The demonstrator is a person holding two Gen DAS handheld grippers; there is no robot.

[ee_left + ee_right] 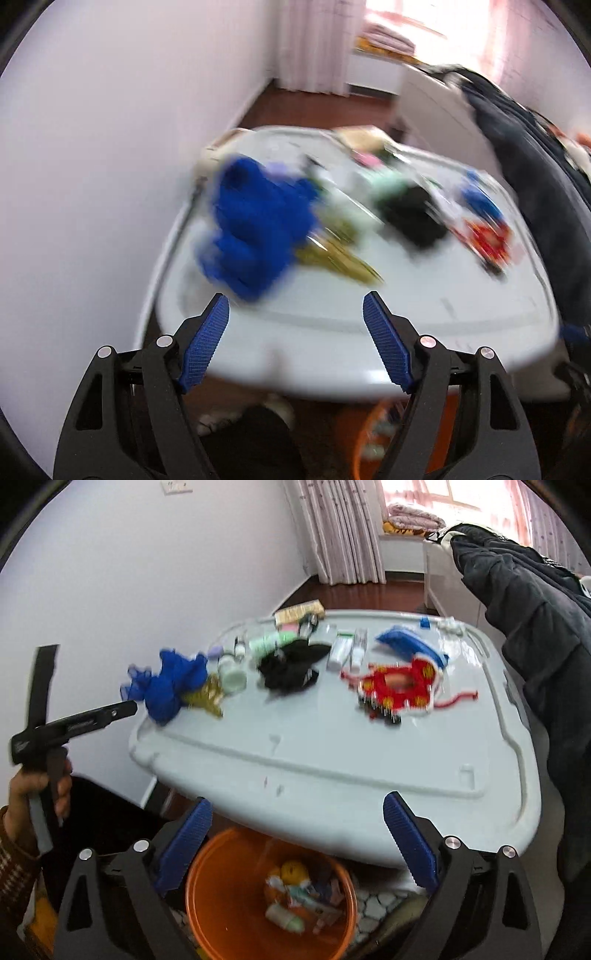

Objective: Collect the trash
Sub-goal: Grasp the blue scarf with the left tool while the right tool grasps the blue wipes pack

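Left gripper (pixel 125 709): held out at the left, black arms reaching toward the table's left edge; own camera shows its ribbed blue pads (pixel 207 336) spread wide, nothing between them.
Blue crumpled cloth (pixel 170 683): soft, bunched, on the table's left corner, just past the left gripper's tip.
Gold wrapper (pixel 208 698): shiny, crinkled, long axis slanting toward the table's near-right, touching the cloth.
Table (pixel 332 768): pale, smooth plastic with rounded corners.
Orange bin (pixel 207 878): round, below the near table edge, small trash inside.
Right gripper (pixel 295 838): jaws wide apart above the bin, empty.
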